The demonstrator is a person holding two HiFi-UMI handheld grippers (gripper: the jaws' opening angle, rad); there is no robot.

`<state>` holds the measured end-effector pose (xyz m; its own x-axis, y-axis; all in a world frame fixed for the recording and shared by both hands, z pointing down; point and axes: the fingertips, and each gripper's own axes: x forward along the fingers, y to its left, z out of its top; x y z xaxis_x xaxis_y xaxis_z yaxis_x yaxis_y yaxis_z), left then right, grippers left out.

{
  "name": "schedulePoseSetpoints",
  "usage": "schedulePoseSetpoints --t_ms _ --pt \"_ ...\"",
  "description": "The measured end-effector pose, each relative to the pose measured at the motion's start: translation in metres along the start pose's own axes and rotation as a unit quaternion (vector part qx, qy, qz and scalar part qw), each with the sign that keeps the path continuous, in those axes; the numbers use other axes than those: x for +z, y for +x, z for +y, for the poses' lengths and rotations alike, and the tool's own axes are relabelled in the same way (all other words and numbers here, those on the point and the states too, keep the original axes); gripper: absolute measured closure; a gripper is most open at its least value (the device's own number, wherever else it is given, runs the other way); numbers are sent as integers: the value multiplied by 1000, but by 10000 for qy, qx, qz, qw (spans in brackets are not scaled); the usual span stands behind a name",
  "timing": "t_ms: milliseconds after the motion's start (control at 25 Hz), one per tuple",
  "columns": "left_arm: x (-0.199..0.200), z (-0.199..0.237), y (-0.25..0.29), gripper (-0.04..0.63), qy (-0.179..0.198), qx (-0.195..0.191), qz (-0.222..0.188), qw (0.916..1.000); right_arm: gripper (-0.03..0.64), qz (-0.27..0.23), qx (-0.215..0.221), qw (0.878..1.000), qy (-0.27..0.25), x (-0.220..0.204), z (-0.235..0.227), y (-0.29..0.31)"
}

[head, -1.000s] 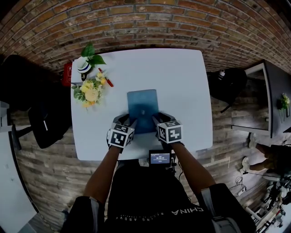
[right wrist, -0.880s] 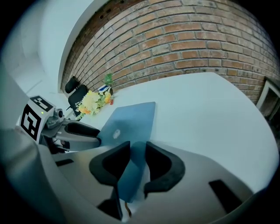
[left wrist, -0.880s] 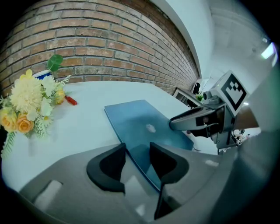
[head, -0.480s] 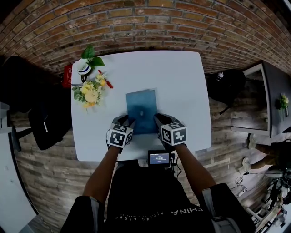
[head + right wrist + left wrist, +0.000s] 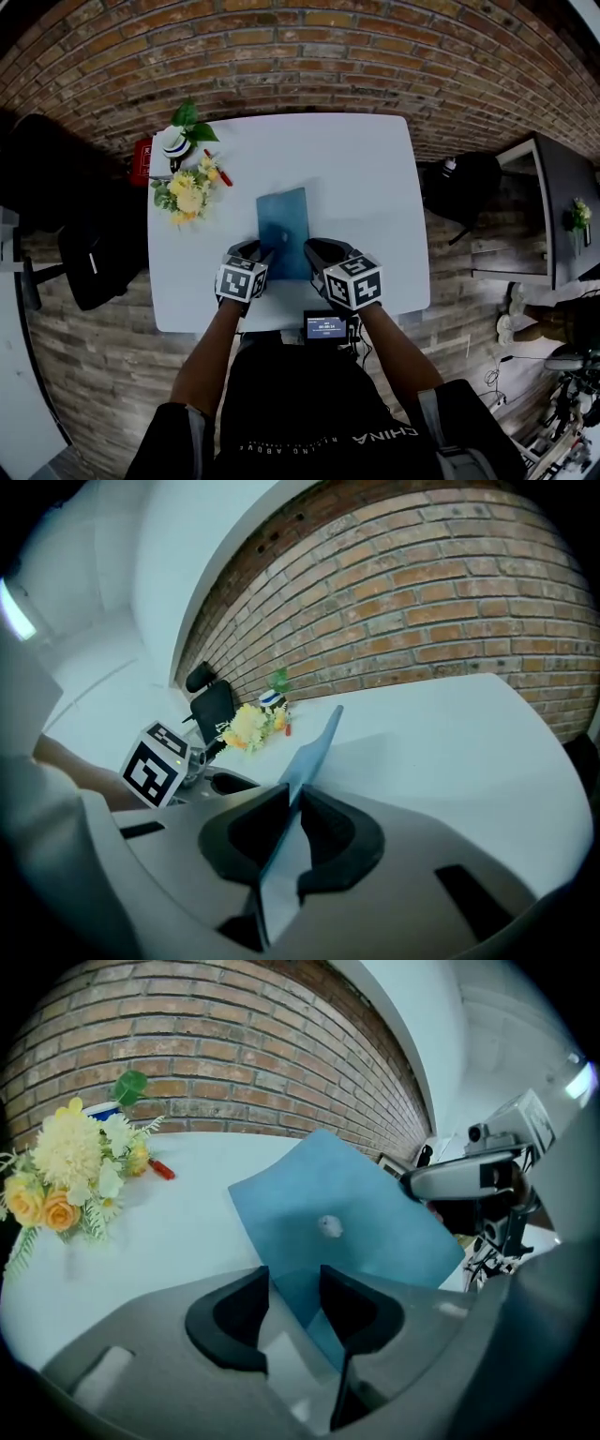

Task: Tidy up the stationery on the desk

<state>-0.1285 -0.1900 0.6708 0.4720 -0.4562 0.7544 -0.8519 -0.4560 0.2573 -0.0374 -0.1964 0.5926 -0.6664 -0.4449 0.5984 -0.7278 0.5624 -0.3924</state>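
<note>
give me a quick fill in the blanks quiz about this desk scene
1. The right gripper is shut on the edge of a ____ folder.
2. The left gripper has its jaws ____, with the folder's corner between them.
3. In the head view the flowers lie at the table's ____ side.
Missing: blue; open; left.
The right gripper's jaws have just been closing on the folder.

The thin blue folder (pale dot mid-cover) tilts, right edge raised.

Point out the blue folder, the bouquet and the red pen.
blue folder [image 5: 283, 227], head view, middle of its cover.
bouquet [image 5: 187, 195], head view, large yellow bloom.
red pen [image 5: 159, 1168], left gripper view, its barrel.
</note>
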Motion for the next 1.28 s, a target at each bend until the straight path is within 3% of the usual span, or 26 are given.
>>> schedulePoseSetpoints --t_ms 320,560,880,1080,1280 --pt "6 0 -14 419 -55 -55 -246 9997 566 -114 459 9978 -470 25 40 -1" --pt "8 -13 -32 417 -402 -571 -389 9968 566 -96 719 9946 -745 37 65 5" --pt "33 -47 -90 417 -729 -1613 -861 9804 566 -29 849 9916 -980 43 84 13" --pt "52 -66 -120 417 -973 -2186 -1103 9647 566 8 963 9907 -959 45 91 16" --pt "56 -68 -125 417 -908 -2124 -890 9689 566 34 1012 9901 -967 46 94 17"
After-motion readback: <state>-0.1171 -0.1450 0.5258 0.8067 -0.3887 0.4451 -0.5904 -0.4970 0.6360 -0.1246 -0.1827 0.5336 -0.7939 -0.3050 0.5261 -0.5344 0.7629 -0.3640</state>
